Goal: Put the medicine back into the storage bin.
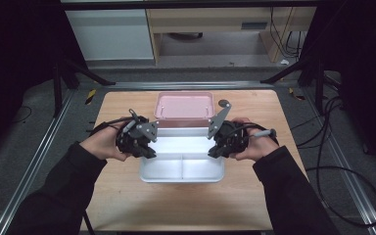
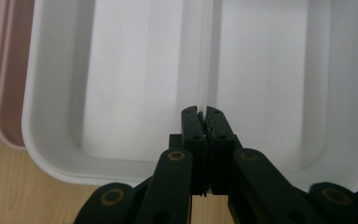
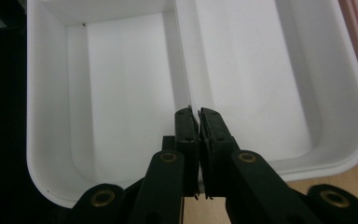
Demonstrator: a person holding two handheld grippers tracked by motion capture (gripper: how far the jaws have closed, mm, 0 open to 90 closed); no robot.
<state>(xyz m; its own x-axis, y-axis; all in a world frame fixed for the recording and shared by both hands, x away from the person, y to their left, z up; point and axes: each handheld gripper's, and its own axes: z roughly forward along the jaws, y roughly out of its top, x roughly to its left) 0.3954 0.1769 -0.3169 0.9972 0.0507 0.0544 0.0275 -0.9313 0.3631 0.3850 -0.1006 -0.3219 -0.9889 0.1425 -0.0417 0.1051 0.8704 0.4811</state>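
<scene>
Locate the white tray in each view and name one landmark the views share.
High view: white tray at table centre, between the hands, in front of the pink lid.
Left gripper view: spans the upper frame, rim at left.
Right gripper view: spans the upper frame, rim at lower right.
Shared landmark: the tray's inner divider.

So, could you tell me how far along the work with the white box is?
Done: the pink lid lies off, behind the white box, whose compartments are empty. In hand: left gripper and right gripper hover over it, shut and holding nothing. Left: apparently filling or closing it.
</scene>
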